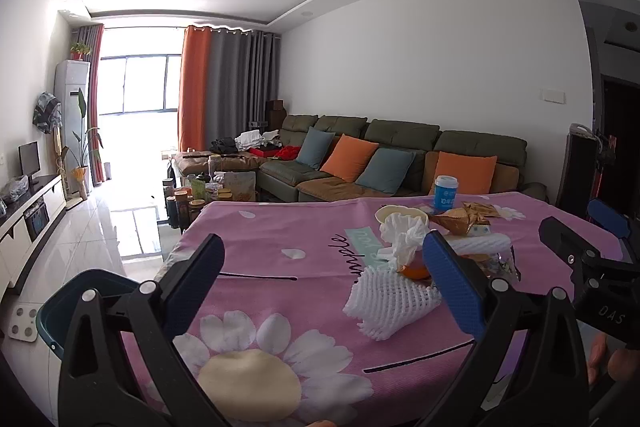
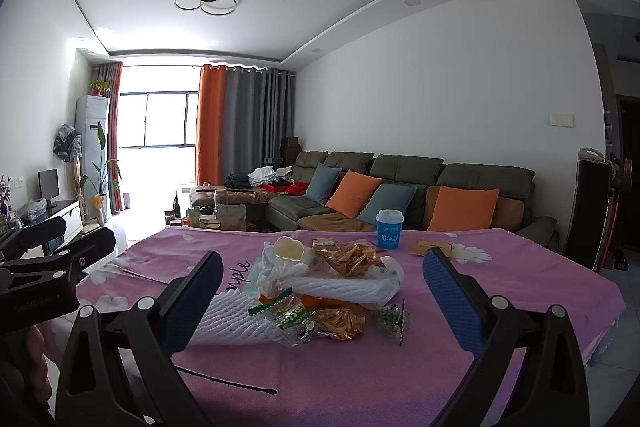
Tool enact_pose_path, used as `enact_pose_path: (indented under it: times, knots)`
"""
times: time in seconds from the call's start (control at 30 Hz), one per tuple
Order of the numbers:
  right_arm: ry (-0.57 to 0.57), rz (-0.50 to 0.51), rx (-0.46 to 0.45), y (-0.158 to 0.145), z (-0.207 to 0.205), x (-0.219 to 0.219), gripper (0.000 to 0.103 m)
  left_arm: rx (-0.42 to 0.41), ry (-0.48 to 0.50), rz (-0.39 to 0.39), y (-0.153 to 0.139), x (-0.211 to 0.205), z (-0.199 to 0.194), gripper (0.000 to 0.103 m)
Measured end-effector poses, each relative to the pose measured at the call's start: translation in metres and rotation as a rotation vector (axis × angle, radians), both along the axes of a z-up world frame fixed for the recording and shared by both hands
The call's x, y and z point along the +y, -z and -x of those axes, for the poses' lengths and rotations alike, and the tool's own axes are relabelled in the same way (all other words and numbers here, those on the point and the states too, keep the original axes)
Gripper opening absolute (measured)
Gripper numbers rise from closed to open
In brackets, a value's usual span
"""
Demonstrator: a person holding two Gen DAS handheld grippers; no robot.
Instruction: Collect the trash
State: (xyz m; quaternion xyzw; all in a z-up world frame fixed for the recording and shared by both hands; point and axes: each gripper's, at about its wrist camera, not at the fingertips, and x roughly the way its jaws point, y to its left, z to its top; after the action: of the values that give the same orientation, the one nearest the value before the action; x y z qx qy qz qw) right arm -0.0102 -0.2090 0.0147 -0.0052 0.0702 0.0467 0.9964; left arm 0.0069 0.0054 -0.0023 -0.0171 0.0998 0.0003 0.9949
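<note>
Left gripper (image 1: 326, 273) and right gripper (image 2: 322, 289): both released, holding nothing. White foam net (image 2: 240, 319) lies at 12 o'clock on the pink tablecloth (image 2: 360, 379), touching the wrapper pile (image 2: 340, 319). Blue cup (image 2: 389, 229) stands beyond, at 1 o'clock.

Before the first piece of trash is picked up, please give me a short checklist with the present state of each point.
1. Left gripper open, fingers empty: ok.
2. Right gripper open, fingers empty: ok.
3. White foam fruit net lies free at the near edge of the pile, nothing on top of it in the left wrist view: ok.
4. Dark teal plastic bin is in reach beside the pink flowered tablecloth, at the left: ok; whether it is empty, cannot tell.
5. Blue paper cup with white lid stands upright, apart from the pile: ok; contents, cannot tell.
6. Grippers apart from each other: ok.
</note>
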Motion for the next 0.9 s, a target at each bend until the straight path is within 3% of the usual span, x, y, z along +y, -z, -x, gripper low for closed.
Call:
enact_pose_path:
  times: [0.33,0.9]
  knots:
    - [-0.008,0.001,-0.001,-0.004,0.000,0.001,0.096,0.022,-0.002,0.048,0.000,0.007,-0.004,0.098]
    - [-0.017,0.003,-0.019,-0.006,0.005,0.003,0.096,0.036,-0.040,0.059,-0.003,0.013,-0.004,0.098]
